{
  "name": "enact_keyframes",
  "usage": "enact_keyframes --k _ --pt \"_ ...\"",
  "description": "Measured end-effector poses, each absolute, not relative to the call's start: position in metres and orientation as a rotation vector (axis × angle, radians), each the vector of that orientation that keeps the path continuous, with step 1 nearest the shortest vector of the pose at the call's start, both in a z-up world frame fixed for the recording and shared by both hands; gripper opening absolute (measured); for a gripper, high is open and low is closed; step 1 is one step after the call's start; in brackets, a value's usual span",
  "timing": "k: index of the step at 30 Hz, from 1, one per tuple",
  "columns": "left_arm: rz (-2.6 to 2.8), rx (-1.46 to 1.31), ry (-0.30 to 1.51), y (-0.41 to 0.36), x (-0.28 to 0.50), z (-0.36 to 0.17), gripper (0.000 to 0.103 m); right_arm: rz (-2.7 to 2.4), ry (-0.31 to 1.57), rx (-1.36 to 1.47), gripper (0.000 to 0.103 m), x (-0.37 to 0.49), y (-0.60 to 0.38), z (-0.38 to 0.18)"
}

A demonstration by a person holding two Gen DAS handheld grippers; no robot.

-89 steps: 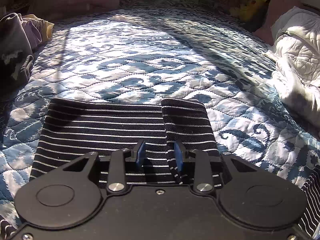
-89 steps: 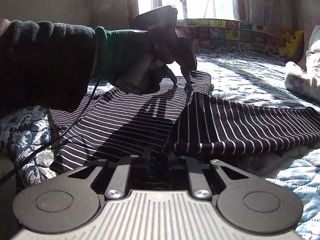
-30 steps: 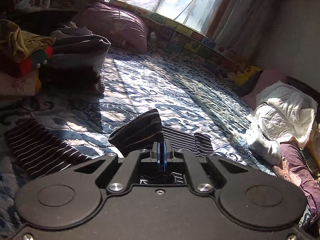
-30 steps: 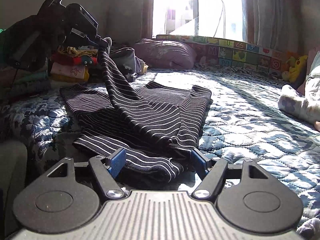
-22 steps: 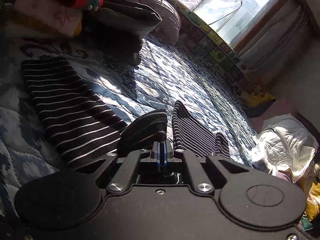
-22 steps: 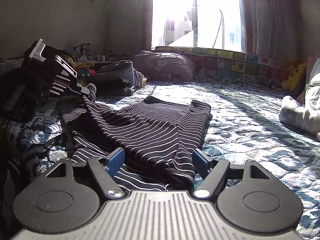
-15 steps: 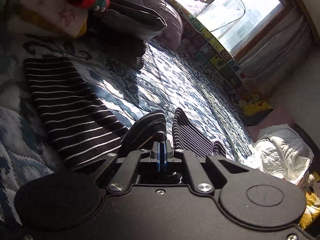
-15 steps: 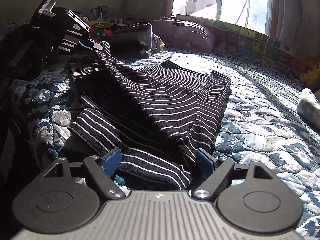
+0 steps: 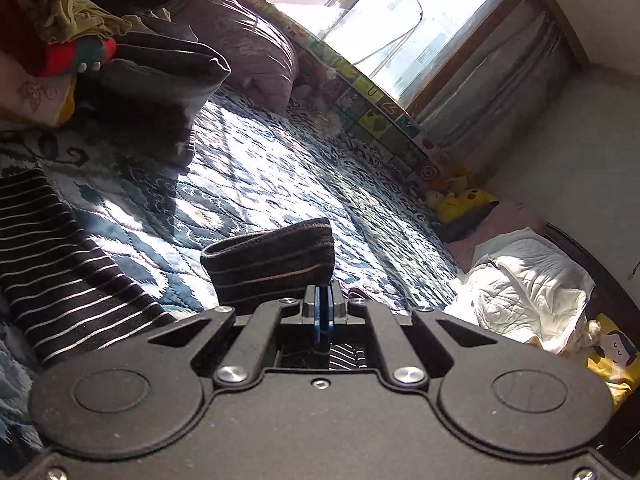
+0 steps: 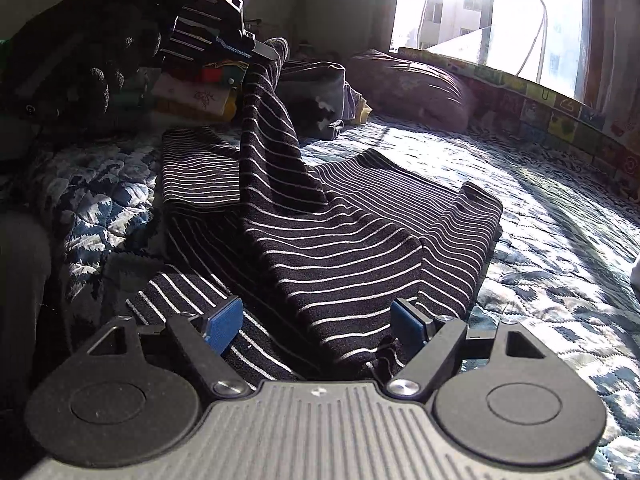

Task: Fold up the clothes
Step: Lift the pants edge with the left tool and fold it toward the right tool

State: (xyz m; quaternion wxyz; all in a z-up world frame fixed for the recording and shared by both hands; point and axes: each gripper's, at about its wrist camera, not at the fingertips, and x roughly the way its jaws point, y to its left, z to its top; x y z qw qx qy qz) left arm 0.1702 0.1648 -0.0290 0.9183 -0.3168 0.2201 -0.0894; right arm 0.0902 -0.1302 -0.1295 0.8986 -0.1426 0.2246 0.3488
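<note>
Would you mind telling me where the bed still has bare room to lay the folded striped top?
The quilt lies bare between the striped top and the window-side play mat, out past the purple pillow. The far left is crowded with a clothes pile, and a white duvet fills the right edge.

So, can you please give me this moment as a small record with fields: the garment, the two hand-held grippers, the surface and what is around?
garment: black striped top, partly folded, one sleeve lifted
left hand-held gripper: shut on the sleeve cuff, held above the bed
right hand-held gripper: open, low over the garment's near edge
surface: blue patterned quilt
surroundings: clothes pile, purple pillow, sunlit window
</note>
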Motion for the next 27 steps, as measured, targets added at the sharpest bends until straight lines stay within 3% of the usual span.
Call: enact_keyframes --k 5,7,13,27 --pt "-0.251 -0.660 0.448 0.130 0.213 -0.014 0.002 0.687 0.452 -0.288 0.070 0.083 -0.132 -0.130" --pt "-0.265 -0.655 0.458 0.115 0.232 -0.012 0.002 0.661 0.461 -0.260 0.058 0.085 -0.137 -0.131" --pt "-0.282 -0.638 0.500 0.067 0.287 -0.018 0.002 0.597 0.498 -0.173 0.036 0.094 -0.154 -0.133" --pt "-0.159 -0.494 0.605 -0.005 0.363 -0.066 0.002 0.595 0.579 0.114 0.030 0.110 -0.182 -0.138"
